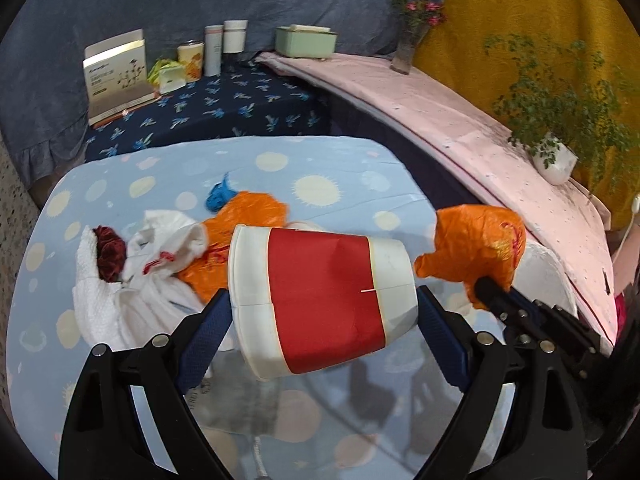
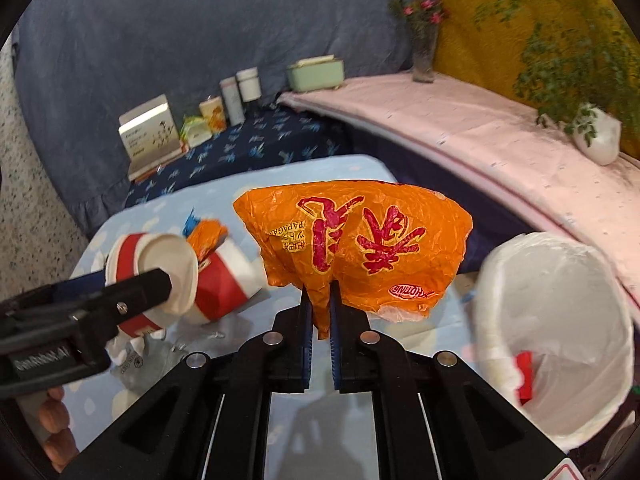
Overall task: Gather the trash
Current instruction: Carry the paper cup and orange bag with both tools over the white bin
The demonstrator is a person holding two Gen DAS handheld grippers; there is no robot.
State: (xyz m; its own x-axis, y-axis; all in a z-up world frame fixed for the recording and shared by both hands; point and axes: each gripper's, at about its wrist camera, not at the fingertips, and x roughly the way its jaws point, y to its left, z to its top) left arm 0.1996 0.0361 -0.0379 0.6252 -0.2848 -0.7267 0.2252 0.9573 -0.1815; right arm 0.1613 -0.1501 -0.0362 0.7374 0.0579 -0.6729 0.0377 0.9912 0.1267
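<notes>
- The left gripper point(image 1: 324, 312) clamps a red-and-white paper cup point(image 1: 320, 300) lying sideways between its blue pads, lifted above the table point(image 1: 340, 164); in the right wrist view the same cup point(image 2: 160, 264) shows its open mouth beside the left tool's black finger.
- The right gripper point(image 2: 320, 308) is pinched tight on an orange plastic bag point(image 2: 360, 240) printed with red characters; the bag balloons above the closed jaws, clear of the tabletop; in the left wrist view it point(image 1: 476, 244) hangs at the table's right edge.
- Just beside that bag, at the table's right edge, stands a white-lined trash bin point(image 2: 560, 264) with a red scrap point(image 2: 526, 376) inside.
- A second paper cup point(image 2: 228, 276) lies tipped on the table behind the held one.
- Toward the middle of the table lie another orange bag point(image 1: 244, 216), a crumpled white bag with paper towel point(image 1: 132, 280) around a dark red wad point(image 1: 110, 252), and a blue scrap point(image 1: 220, 196).
- Beyond the table's far edge, a navy-patterned surface carries a box point(image 1: 116, 76), a can point(image 1: 190, 60) and two white containers point(image 1: 224, 40); a pink shelf point(image 1: 460, 120) holds a green box point(image 1: 306, 42), a flower vase point(image 1: 408, 48) and a potted plant point(image 1: 556, 160).
</notes>
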